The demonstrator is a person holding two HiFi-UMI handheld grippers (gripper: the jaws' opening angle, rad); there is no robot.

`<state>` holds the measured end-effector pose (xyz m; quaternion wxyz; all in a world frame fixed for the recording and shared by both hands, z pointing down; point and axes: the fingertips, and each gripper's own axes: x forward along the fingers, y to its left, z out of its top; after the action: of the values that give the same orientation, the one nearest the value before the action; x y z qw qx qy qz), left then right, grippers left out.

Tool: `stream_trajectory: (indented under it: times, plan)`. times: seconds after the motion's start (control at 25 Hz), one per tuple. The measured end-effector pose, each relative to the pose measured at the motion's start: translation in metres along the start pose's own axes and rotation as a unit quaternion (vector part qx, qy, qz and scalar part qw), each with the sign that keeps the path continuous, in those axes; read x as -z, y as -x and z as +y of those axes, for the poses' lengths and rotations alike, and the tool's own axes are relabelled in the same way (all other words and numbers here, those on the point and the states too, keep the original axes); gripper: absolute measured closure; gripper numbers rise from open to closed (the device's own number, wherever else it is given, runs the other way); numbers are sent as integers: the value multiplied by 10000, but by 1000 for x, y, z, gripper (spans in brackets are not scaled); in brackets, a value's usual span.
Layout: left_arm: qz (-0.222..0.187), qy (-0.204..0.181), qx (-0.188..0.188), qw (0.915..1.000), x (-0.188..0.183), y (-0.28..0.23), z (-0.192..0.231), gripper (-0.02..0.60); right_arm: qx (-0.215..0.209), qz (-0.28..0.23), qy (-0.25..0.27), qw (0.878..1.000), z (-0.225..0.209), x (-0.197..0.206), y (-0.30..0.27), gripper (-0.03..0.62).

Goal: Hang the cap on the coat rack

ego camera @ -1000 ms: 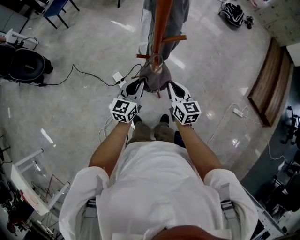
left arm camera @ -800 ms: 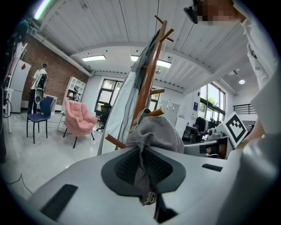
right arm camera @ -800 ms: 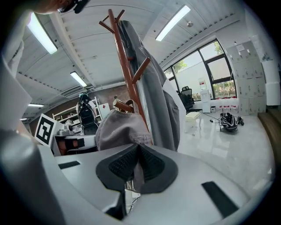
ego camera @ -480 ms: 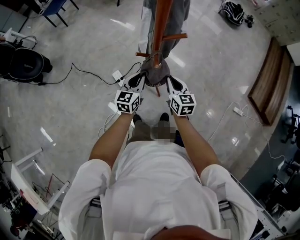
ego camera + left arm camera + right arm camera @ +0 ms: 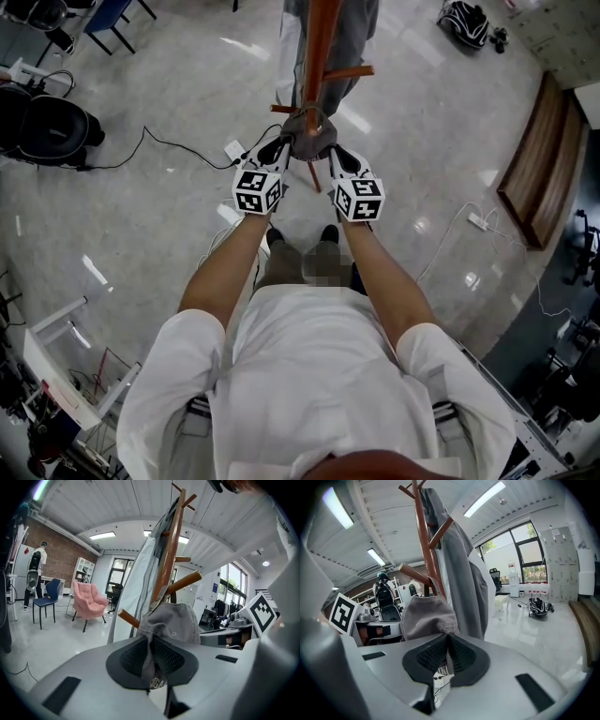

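A grey cap (image 5: 308, 137) hangs between my two grippers, right against the wooden coat rack (image 5: 322, 47). My left gripper (image 5: 279, 150) is shut on the cap's left edge; in the left gripper view the cap (image 5: 174, 622) bulges just past the pinched jaws, below a brown peg (image 5: 185, 581). My right gripper (image 5: 333, 153) is shut on the opposite edge, and the right gripper view shows the cap (image 5: 426, 616) beside the rack's pole (image 5: 427, 550) and a peg (image 5: 414, 574). A grey coat (image 5: 464, 583) hangs on the rack behind the cap.
A power strip (image 5: 237, 156) with a black cable lies on the glossy floor left of the rack's base. A black chair (image 5: 47, 127) stands far left, a wooden bench (image 5: 536, 164) at right, a black bag (image 5: 465, 26) at top right. A pink armchair (image 5: 89, 602) stands in the room.
Both grippers have moved forward and closer together, carrying the cap up to the rack's pole and pegs. Their hold on the cap is unchanged.
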<state>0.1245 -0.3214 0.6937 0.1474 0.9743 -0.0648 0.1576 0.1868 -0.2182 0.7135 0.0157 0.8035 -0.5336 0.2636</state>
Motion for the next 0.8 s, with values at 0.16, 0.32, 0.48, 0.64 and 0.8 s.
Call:
stream_trajectory:
  times: [0.16,0.32,0.48,0.64,0.8]
  plan:
    - [82,-46,-21,10000,2,-8,5,541,52,70,61,9999,-5,2,-10,565]
    - [107,-76,-8,9999,3,-13,7,541,44,72,230,9997,-7,1,-16,563]
    - [145,-131,30,9998,4,-14,8,535,100,77,302,9995,-12,0,-19,563]
    - [150,-155,75,9997,6,-12,9,518,81,51,343,9994,-13,2,-21,563]
    - [120,-42,18,9999,7,-8,13,499,-1,58,317,9995,-13,5,-19,562]
